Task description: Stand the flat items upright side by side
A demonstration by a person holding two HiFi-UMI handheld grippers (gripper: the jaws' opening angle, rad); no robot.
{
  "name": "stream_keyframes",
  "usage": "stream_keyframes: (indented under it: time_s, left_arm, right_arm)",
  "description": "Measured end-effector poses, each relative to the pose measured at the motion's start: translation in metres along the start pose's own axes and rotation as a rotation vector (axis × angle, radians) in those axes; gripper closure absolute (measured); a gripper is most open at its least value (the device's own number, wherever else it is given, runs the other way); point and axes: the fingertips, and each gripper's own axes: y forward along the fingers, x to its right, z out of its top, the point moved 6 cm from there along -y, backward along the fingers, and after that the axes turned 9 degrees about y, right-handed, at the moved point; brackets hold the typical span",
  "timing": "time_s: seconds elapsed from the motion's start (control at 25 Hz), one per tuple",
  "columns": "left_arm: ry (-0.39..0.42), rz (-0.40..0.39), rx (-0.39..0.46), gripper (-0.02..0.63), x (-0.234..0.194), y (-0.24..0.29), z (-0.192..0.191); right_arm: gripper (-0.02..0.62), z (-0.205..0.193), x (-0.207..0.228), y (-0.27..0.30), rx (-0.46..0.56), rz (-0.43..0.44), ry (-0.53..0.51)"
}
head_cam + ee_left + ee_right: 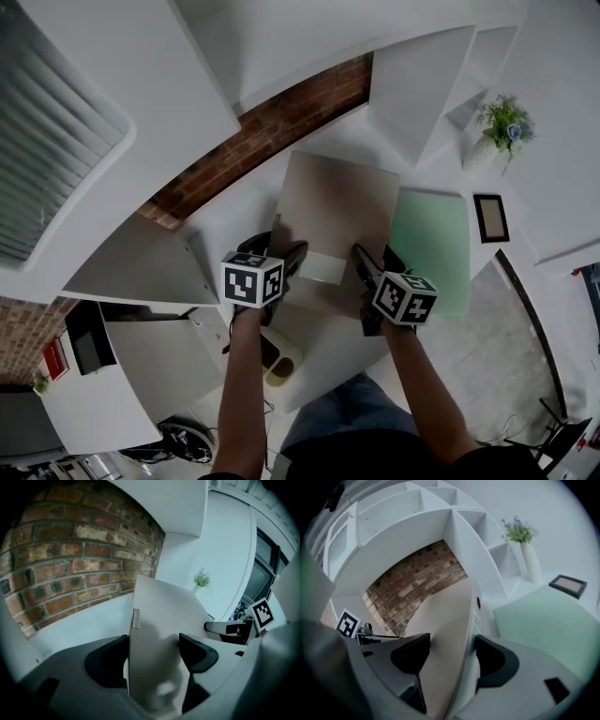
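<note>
1. Far left: brick wall (272, 131) behind the white bench (225, 225). It gives a backstop, so stood-up items can line up in front of it.
2. Left gripper (278, 251): jaws wide but not empty. The left gripper view shows them clamped across the left edge of the beige folder (337, 211), one pad per face. Wide spread is prob. because the folder is thick.
3. Centre: the beige folder is the task item in hand. It sits mid-frame between both grippers with its broad face toward the head cam and its far edge toward the brick. Looks tilted, neither flat nor fully upright; exact angle is hard to call.
4. Right gripper (377, 258): same story. Jaws are wide and closed on the folder's right edge, w/ the label side against the right pad in the right gripper view. A grip at each side makes sense, since one clamp on a big panel would let it swing.
5. Right of that: green flat item (431, 244) lies flat on the bench, just beside the beige one and untouched. Prob. next to be stood up, so I judge the task to be early on.
6. Further right: small picture frame (490, 217) lying near the green item's far corner.
7. Upper right: vase w/ plant (497, 131) by the white shelf unit (417, 522), well apart from the work.
8. Risk (my guess): the folder could slip or twist if the two grips aren't kept level.
</note>
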Motion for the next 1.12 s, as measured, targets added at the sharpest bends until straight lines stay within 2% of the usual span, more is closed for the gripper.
stream_keyframes:
  time_s: [0.28, 0.64, 0.8, 0.96, 1.12]
  left_arm:
    - [0.023, 0.122, 0.163, 0.273, 0.042, -0.045, 0.001]
    - [0.089, 0.309, 0.319, 0.273, 0.070, -0.075, -0.019]
    - [0.087, 0.399, 0.363, 0.273, 0.072, -0.076, -0.033]
    - [0.042, 0.513, 0.395, 0.273, 0.079, -0.080, -0.051]
    - [0.021, 0.620, 0.431, 0.276, 0.089, -0.090, -0.064]
  right_arm:
    - [0.304, 0.017, -0.014, -0.041, 0.132, 0.175, -0.194]
    - [0.317, 0.024, -0.026, -0.061, 0.211, 0.384, -0.505]
    - [0.319, 0.023, -0.031, -0.052, 0.204, 0.448, -0.601]
    - [0.319, 0.022, -0.033, -0.037, 0.164, 0.529, -0.662]
    - [0.319, 0.020, -0.038, -0.024, 0.107, 0.631, -0.665]
